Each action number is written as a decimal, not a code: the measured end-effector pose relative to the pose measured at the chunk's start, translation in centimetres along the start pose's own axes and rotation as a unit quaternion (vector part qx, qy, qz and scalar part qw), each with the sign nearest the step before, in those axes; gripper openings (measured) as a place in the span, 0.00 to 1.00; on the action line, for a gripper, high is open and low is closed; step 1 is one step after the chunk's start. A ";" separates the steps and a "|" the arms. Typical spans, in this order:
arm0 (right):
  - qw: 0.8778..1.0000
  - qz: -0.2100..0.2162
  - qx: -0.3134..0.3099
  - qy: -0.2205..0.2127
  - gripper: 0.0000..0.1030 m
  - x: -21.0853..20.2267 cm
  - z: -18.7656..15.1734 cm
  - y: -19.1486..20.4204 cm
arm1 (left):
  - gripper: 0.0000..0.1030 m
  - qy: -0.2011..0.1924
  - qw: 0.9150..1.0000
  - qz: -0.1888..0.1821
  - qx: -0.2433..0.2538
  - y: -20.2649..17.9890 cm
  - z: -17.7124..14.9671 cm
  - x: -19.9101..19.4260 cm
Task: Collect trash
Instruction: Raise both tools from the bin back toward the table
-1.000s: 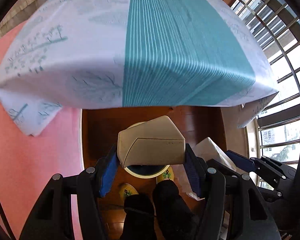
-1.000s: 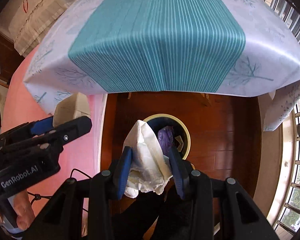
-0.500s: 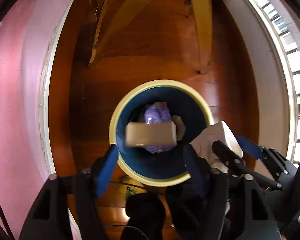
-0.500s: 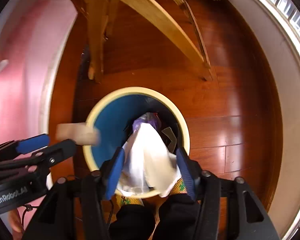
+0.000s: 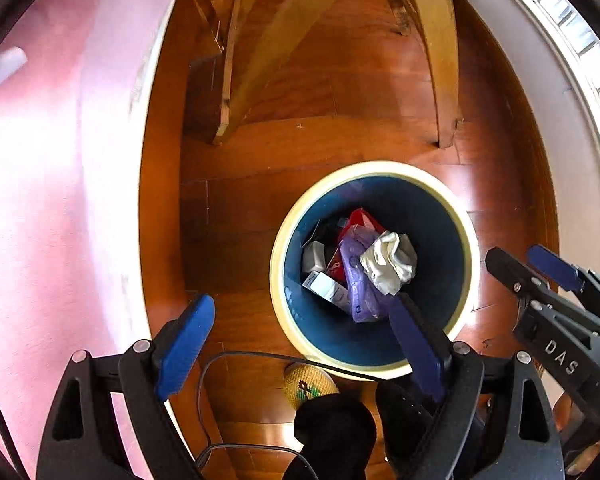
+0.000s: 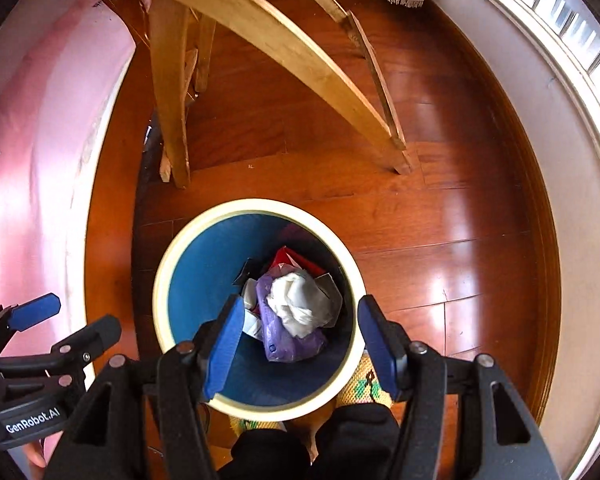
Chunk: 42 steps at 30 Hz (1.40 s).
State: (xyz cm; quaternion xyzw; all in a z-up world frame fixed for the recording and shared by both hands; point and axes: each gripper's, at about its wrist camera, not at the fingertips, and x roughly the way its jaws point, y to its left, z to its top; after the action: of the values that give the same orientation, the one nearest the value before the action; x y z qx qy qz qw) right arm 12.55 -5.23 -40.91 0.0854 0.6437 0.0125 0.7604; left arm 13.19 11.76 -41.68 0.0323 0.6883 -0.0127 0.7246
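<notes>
A round bin with a cream rim [image 5: 277, 268] [image 6: 160, 292] and blue inside stands on the wooden floor. In it lie a crumpled white paper [image 5: 390, 262] [image 6: 300, 304], a purple bag [image 5: 358, 284] [image 6: 280, 340], a red packet and small boxes [image 5: 315, 258]. My left gripper [image 5: 300, 346] hangs over the bin's near left edge, its jaws opening with nothing between them. My right gripper [image 6: 302, 344] points down into the bin, its jaws also opening and empty. Each gripper shows at the edge of the other's view [image 5: 532, 268] [image 6: 60, 324].
Pale wooden table legs [image 5: 444, 60] [image 6: 172, 120] stand just beyond the bin. A pink cloth [image 5: 40, 180] hangs on the left and a white window sill [image 6: 572, 140] curves on the right. A person's patterned slippers [image 5: 306, 386] and a black cable [image 5: 240, 356] lie near the bin.
Both grippers came down from table height to just above the bin. The left let go of the beige box and the right let go of the white paper; both fell in.
</notes>
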 end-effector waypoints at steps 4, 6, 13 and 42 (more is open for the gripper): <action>1.000 -0.004 -0.008 -0.005 0.57 -3.3 0.3 0.5 | 0.85 -0.007 1.000 -0.001 -0.011 0.2 0.2 -3.7; 1.000 -0.004 -0.010 -0.006 0.57 -5.4 0.7 0.8 | 0.85 -0.011 1.000 -0.001 -0.015 0.2 0.4 -5.9; 1.000 -0.008 -0.030 -0.004 0.57 -13.8 2.5 2.0 | 0.85 -0.040 0.999 0.011 -0.010 -0.2 0.9 -15.6; 0.966 0.061 -0.144 -0.206 0.57 -42.5 15.7 4.4 | 0.85 -0.249 0.962 0.074 -0.082 1.2 5.0 -49.1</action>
State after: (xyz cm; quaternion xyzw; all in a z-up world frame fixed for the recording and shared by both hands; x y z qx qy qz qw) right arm 21.06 -8.13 3.72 0.0143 0.4578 0.1335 0.8789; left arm 15.70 11.31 7.60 0.0192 0.4802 0.0901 0.8723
